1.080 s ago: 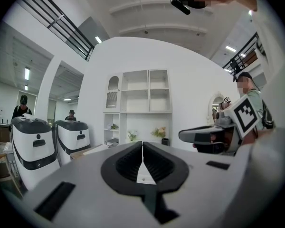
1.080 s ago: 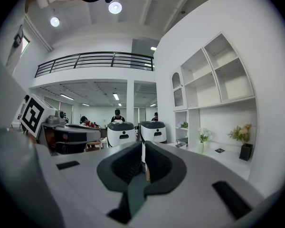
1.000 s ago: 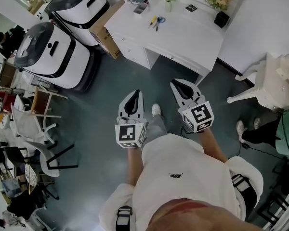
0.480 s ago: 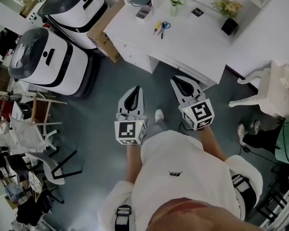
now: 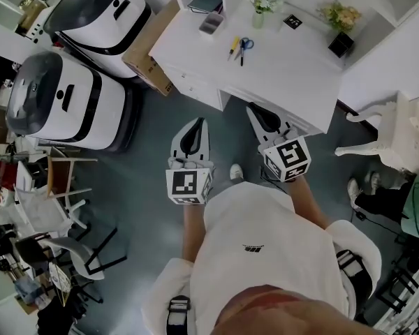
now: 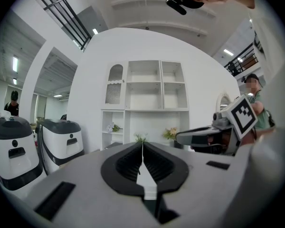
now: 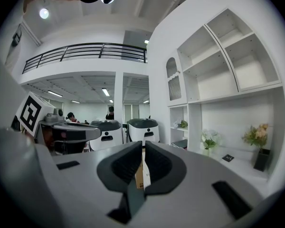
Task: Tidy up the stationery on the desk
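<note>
The white desk (image 5: 279, 68) stands ahead, at the top of the head view. On it lie blue-handled scissors (image 5: 243, 47) beside a yellow pen-like item (image 5: 233, 45), and a small grey case (image 5: 211, 23) sits near the shelf unit. My left gripper (image 5: 198, 122) is held over the floor, short of the desk, jaws shut and empty. My right gripper (image 5: 252, 107) reaches the desk's front edge, also shut and empty. In the left gripper view the left gripper (image 6: 142, 148) shows its jaws meeting. In the right gripper view the right gripper (image 7: 142, 150) shows only a sliver between them.
The desk also carries a flower vase (image 5: 260, 9), a potted plant (image 5: 340, 40) and a marker card (image 5: 292, 21). Two large white machines (image 5: 56, 96) and a cardboard box (image 5: 150, 44) stand left of the desk. A white chair (image 5: 398, 128) and a person's legs (image 5: 377, 201) are at the right.
The person has stepped toward the desk, which now sits lower and closer in the head view. Both grippers stay shut and the right one now reaches the desk's front edge.
</note>
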`<action>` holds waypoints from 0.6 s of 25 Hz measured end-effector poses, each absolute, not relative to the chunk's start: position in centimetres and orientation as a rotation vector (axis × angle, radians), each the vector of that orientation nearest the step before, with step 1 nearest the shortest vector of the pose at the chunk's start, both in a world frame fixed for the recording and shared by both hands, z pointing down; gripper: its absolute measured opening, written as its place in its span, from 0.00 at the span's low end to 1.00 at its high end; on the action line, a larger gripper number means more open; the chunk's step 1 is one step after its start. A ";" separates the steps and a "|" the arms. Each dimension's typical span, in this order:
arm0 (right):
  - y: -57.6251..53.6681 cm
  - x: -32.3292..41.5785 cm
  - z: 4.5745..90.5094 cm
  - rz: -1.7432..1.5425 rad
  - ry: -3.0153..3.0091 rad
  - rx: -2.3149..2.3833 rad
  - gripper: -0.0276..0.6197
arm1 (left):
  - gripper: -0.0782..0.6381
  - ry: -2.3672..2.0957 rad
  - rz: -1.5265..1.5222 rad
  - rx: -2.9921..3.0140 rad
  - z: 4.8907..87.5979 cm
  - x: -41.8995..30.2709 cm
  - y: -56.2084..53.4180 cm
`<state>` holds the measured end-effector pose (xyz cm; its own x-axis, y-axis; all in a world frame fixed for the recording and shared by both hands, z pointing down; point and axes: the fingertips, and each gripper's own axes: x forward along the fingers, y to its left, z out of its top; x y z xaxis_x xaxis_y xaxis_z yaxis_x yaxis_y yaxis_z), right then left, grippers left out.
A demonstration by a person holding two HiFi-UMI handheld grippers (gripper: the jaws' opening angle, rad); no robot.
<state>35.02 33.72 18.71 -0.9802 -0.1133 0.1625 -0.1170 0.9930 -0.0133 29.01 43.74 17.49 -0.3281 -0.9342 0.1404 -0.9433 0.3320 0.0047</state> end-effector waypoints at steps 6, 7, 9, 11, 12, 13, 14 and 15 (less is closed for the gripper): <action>32.6 32.2 19.5 0.041 -2.951 0.210 0.06 | 0.11 -2.449 0.115 1.776 17.6 25.5 42.3; 32.4 31.8 19.6 0.042 -2.947 0.217 0.06 | 0.11 -2.447 0.112 1.778 17.6 25.0 42.1; 31.9 31.2 19.8 0.047 -2.941 0.233 0.06 | 0.11 -2.442 0.109 1.781 17.7 24.1 41.7; 31.3 30.6 19.9 0.049 -2.936 0.243 0.06 | 0.11 -2.437 0.106 1.785 17.8 23.3 41.3; 31.1 30.3 19.9 0.048 -2.934 0.246 0.06 | 0.11 -2.436 0.105 1.786 17.8 22.9 41.0; 30.8 29.9 19.9 0.045 -2.933 0.248 0.06 | 0.11 -2.436 0.103 1.789 17.7 22.5 40.7; 30.5 29.6 19.9 0.042 -2.933 0.250 0.06 | 0.11 -2.436 0.101 1.792 17.7 22.1 40.4; 30.1 29.2 19.9 0.041 -2.933 0.253 0.06 | 0.11 -2.437 0.100 1.794 17.7 21.7 40.0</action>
<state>29.18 30.14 19.88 -0.9659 -0.1666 0.1981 -0.1720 0.9850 -0.0104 21.73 40.03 17.67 -0.2935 -0.9470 0.1305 -0.9545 0.2978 0.0144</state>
